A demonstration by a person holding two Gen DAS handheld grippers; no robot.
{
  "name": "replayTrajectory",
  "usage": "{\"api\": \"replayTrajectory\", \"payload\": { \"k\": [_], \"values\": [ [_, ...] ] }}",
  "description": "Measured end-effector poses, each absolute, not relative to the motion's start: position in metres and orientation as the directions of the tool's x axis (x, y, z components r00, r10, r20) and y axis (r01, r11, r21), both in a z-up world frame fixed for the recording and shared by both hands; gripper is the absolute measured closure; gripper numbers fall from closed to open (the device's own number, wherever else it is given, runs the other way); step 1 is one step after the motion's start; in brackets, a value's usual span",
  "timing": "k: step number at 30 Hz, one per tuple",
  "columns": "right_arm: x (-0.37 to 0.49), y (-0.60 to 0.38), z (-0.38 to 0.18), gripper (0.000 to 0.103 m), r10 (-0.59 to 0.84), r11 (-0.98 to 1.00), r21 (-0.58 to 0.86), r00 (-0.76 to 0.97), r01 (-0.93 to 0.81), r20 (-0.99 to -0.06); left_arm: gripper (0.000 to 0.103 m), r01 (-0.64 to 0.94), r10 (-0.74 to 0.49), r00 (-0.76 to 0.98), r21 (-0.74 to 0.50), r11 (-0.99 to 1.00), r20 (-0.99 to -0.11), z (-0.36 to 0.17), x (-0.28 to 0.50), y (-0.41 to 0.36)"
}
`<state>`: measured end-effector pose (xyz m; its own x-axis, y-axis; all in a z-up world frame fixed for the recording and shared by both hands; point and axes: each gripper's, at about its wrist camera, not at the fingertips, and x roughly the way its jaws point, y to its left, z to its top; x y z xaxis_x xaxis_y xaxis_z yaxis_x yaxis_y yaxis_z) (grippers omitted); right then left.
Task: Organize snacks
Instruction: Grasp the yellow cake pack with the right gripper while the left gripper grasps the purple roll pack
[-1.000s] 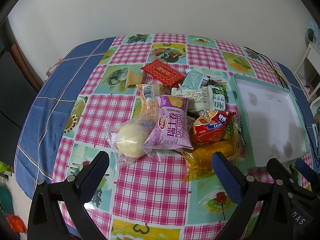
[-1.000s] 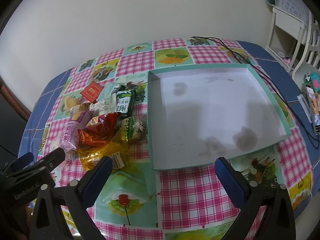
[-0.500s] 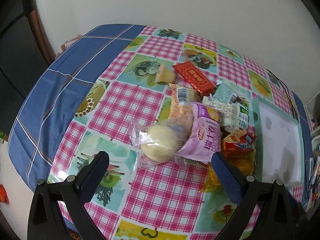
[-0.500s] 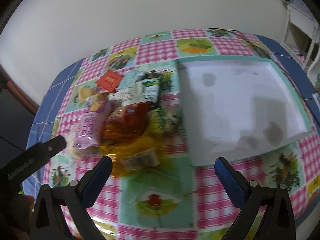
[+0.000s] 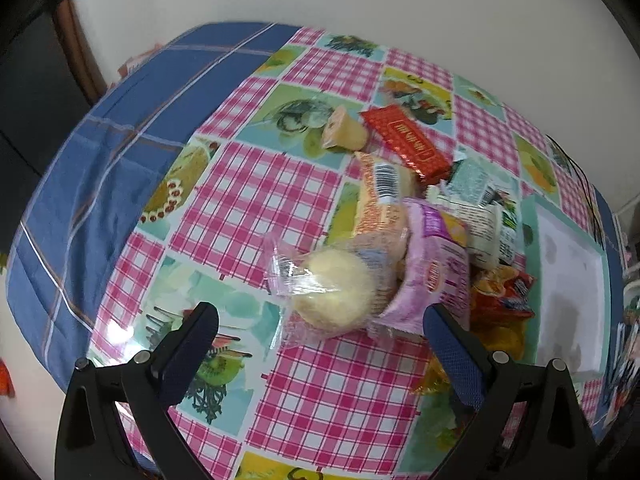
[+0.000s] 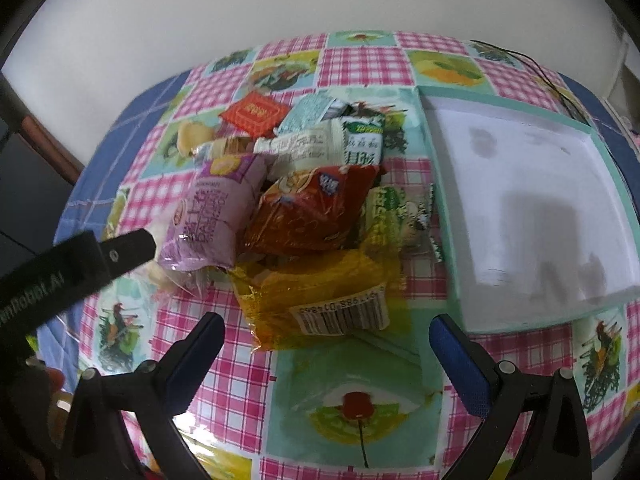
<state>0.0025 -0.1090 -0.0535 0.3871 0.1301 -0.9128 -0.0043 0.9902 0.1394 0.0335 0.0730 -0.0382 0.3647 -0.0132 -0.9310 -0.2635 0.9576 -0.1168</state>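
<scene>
Tablecloth (image 6: 352, 404) view shifted; both claws nearer snack pile (image 6: 304, 216)

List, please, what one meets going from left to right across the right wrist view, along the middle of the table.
Purple snack bag → red snack bag → green-and-clear packet → white tray.

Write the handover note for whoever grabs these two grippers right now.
Left gripper: jaws open, empty, facing the wrapped bun and the purple packet.
Right gripper: jaws open, empty, facing the yellow packet.
Snacks lie piled on the tablecloth left of the white tray.
Done: nothing in the tray.
Left: move every snack into it.
</scene>
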Motion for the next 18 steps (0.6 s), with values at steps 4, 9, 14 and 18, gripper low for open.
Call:
{"api": "replayTrajectory", "payload": {
  "k": [4,9,14,18],
  "values": [
    [0.009,-0.099,-0.061,0.000,0.110,0.994,0.105,0.366,-0.033,-0.924,0.001,-0.297,-0.011,0.357,-0.125,0.947,-0.934,-0.042,0.038,0.082],
    [0.017,-0.090,-0.071,0.000,0.091,0.995,0.075,0.346,-0.058,-0.934,0.001,-0.242,-0.022,0.385,-0.124,0.962,-0.923,-0.036,0.046,0.070],
    [0.021,-0.086,-0.073,0.002,0.053,0.996,0.026,0.349,-0.081,-0.936,0.001,-0.184,-0.036,0.393,-0.117,0.976,-0.919,-0.032,0.053,0.054],
    [0.023,-0.093,-0.070,0.013,0.056,0.996,0.030,0.350,-0.079,-0.935,0.001,-0.146,-0.056,0.401,-0.124,0.982,-0.914,-0.030,0.056,0.044]
  ]
}}
